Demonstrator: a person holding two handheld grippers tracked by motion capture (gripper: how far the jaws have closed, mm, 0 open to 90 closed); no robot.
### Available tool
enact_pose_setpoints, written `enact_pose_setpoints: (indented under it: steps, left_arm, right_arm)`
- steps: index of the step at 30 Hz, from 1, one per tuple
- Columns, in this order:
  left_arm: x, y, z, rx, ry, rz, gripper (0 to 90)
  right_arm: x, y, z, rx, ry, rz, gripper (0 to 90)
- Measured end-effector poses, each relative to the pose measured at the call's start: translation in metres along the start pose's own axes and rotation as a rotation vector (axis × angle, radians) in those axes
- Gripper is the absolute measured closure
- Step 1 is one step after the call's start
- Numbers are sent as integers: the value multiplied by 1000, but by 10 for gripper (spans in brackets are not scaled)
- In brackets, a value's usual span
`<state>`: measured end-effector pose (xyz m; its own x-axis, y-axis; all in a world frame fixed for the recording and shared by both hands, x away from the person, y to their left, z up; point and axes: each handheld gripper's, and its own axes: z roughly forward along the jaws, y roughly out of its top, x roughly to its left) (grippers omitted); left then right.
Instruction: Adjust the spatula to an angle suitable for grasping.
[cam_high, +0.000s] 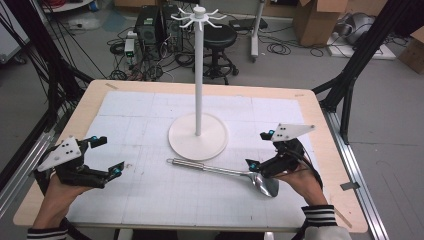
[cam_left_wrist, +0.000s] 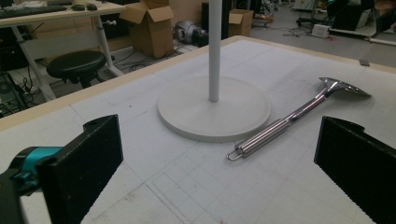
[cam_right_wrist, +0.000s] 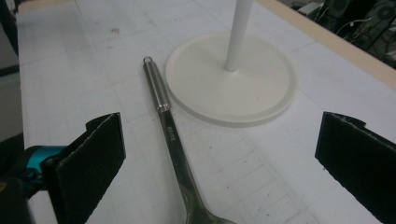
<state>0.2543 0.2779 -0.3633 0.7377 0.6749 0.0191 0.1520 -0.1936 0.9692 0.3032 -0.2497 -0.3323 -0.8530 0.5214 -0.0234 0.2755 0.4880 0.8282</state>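
A steel ladle (cam_high: 220, 170) lies flat on the white mat, its handle loop pointing left and its bowl (cam_high: 265, 184) at the right. A white stand (cam_high: 198, 75) with a round base (cam_high: 197, 137) and hooks on top rises just behind it. My right gripper (cam_high: 259, 149) hovers open over the bowel end; in the right gripper view the ladle handle (cam_right_wrist: 168, 121) runs between the wide-apart jaws. My left gripper (cam_high: 109, 154) is open at the table's left, empty, facing the ladle (cam_left_wrist: 289, 119) and the stand base (cam_left_wrist: 215, 112).
The white gridded mat (cam_high: 150, 195) covers most of the wooden table (cam_high: 90, 100). Behind the table stand a black stool (cam_high: 220, 45), computer boxes and cables (cam_high: 150, 35) on the floor, and cardboard boxes (cam_high: 315, 20). Black frame legs (cam_high: 350, 75) flank the table.
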Motion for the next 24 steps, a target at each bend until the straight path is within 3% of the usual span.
enact_pose_setpoints:
  steps: [6, 10, 12, 13, 14, 18, 24]
  left_arm:
    - [0, 1, 0, -2, 0, 1, 17]
    - [0, 0, -1, 0, -4, 3, 17]
    - [0, 0, 0, 1, -4, 3, 17]
    - [0, 0, 0, 1, -4, 3, 17]
    - [0, 0, 0, 1, -4, 4, 17]
    - [0, 0, 0, 4, -8, 7, 17]
    - [0, 0, 1, 10, -9, 8, 17]
  right_arm:
    - [3, 17, 22, 86, 53, -39, 6]
    - [5, 24, 30, 110, 71, -60, 6]
    - [11, 32, 40, 160, 98, -103, 6]
    - [11, 32, 40, 160, 98, -103, 6]
    - [16, 36, 48, 193, 109, -142, 6]
    - [22, 42, 63, 258, 133, -183, 6]
    - [22, 48, 82, 323, 167, -197, 6]
